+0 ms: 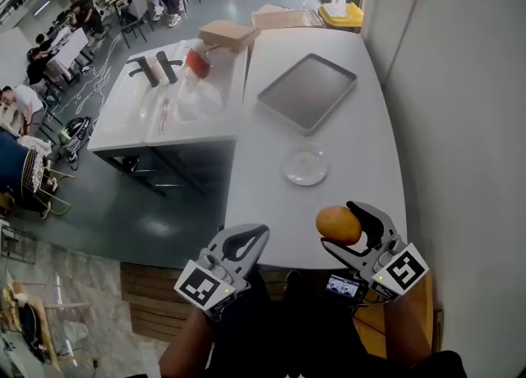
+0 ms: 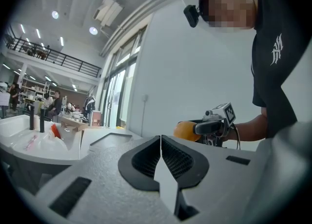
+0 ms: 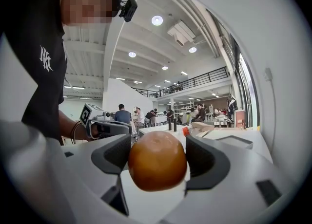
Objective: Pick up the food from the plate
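Observation:
An orange, round piece of food (image 1: 339, 224) is held between the jaws of my right gripper (image 1: 348, 228), above the near edge of the white table (image 1: 271, 187). In the right gripper view the food (image 3: 157, 167) fills the gap between both pads. The small white plate (image 1: 306, 165) lies bare on the table, a little beyond that gripper. My left gripper (image 1: 243, 244) hovers at the table's near left corner with its jaws pressed together on nothing (image 2: 160, 157). From the left gripper view the food (image 2: 185, 130) and the right gripper (image 2: 214, 123) show off to the right.
A grey metal tray (image 1: 307, 91) lies at the far middle of the table. A yellow bin (image 1: 346, 15) and cardboard boxes (image 1: 228, 35) stand at the far end. A second white table (image 1: 156, 113) to the left carries bottles and plastic bags. A wall runs along the right.

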